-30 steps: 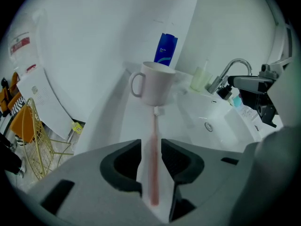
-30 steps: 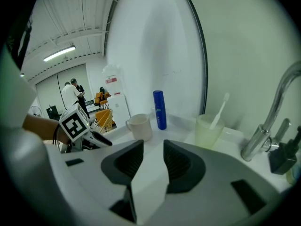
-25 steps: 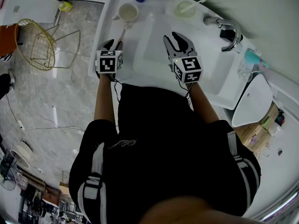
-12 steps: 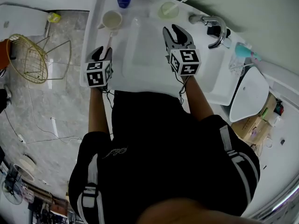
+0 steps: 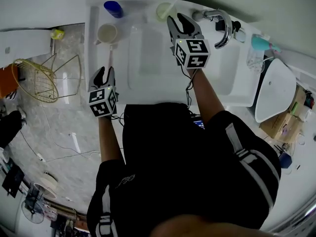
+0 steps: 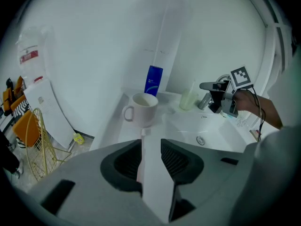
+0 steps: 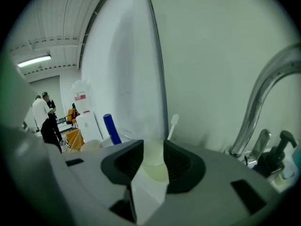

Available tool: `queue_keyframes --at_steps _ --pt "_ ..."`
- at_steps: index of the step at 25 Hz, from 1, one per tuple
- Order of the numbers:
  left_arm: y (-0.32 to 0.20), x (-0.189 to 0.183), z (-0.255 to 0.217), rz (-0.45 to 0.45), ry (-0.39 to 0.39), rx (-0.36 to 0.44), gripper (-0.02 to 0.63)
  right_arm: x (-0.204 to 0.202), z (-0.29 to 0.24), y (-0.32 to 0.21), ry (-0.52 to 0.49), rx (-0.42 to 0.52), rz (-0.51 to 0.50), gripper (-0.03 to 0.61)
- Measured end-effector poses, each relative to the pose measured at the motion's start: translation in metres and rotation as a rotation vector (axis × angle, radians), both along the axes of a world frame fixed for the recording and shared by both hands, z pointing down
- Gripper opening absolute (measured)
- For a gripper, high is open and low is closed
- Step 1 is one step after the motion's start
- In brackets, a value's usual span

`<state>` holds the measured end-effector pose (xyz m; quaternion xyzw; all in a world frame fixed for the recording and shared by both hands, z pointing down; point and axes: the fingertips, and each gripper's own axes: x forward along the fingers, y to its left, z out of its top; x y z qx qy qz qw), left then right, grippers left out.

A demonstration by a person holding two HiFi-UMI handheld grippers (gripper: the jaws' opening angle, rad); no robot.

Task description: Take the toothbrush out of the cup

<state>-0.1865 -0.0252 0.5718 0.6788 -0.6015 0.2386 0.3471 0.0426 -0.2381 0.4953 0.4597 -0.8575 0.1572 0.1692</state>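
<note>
Right gripper [image 5: 176, 19] is reaching further across the washbasin [image 5: 153, 58] than a second ago, jaws standing wide and gripping nothing.
Its tips are now sitting just short of the pale green cup [image 5: 164, 11] on the back ledge, near the faucet [image 5: 220, 19]. The white toothbrush [image 5: 175, 2] is leaning in that cup, head poking above the rim toward the wall. In the right gripper view the cup body is showing between the jaws, the brush rising just right of centre. Judged risk: closing at this level would be catching the cup, not the thin handle, and tipping or dragging it. Left gripper [image 5: 104, 73] is hanging back short of the white mug [image 5: 107, 33], its jaws having just been closing slightly, nothing pressed between them.
</note>
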Motion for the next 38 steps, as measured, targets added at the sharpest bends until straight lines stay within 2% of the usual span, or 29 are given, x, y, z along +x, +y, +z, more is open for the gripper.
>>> queue_keyframes --at_steps 9,14,29,32,35,38 --pt "-0.004 0.023 -0.002 -0.003 -0.025 0.006 0.127 0.006 0.017 -0.030 -0.031 -0.002 0.031 0.141" --pt "-0.007 0.041 -0.005 -0.016 -0.030 0.019 0.127 0.002 0.022 -0.040 -0.022 0.009 0.007 0.143" --pt "-0.014 0.056 -0.006 -0.066 -0.076 -0.034 0.127 -0.006 0.041 -0.057 -0.060 -0.013 -0.061 0.143" --pt "-0.012 0.059 -0.004 -0.075 -0.078 -0.046 0.127 -0.005 0.042 -0.059 -0.065 -0.012 -0.064 0.129" --pt "-0.012 0.063 -0.002 -0.070 -0.081 -0.056 0.127 -0.006 0.042 -0.059 -0.077 -0.008 -0.073 0.084" --pt "-0.014 0.065 -0.003 -0.064 -0.085 -0.058 0.127 -0.007 0.040 -0.059 -0.088 -0.001 -0.069 0.080"
